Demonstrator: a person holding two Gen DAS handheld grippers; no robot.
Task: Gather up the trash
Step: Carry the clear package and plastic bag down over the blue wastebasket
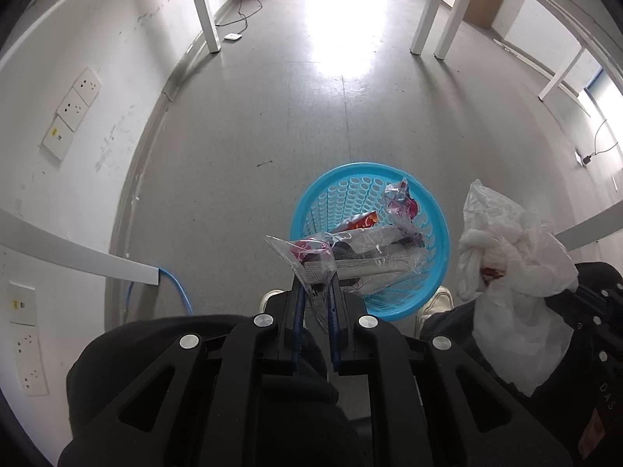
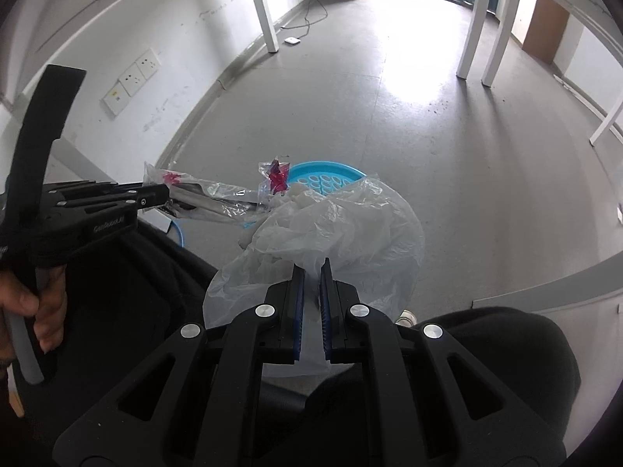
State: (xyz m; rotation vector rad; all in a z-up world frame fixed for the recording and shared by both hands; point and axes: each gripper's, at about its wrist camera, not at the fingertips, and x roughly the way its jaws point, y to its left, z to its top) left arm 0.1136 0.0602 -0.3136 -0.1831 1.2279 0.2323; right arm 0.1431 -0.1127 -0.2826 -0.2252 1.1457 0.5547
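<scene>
left gripper (image 1: 316,292): clamped on 1 clear wrapper (image 1: 307,260), held over the basket's near rim | basket (image 1: 335,179): 1, blue, on the floor, more wrappers inside, count unclear | right gripper (image 2: 311,276): clamped on 1 white bag (image 2: 342,225), crumpled, held beside and above basket | shoes (image 1: 436,303): 2, by the basket

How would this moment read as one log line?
left gripper: shut on clear wrapper | right gripper: shut on white bag | blue basket: below
</scene>
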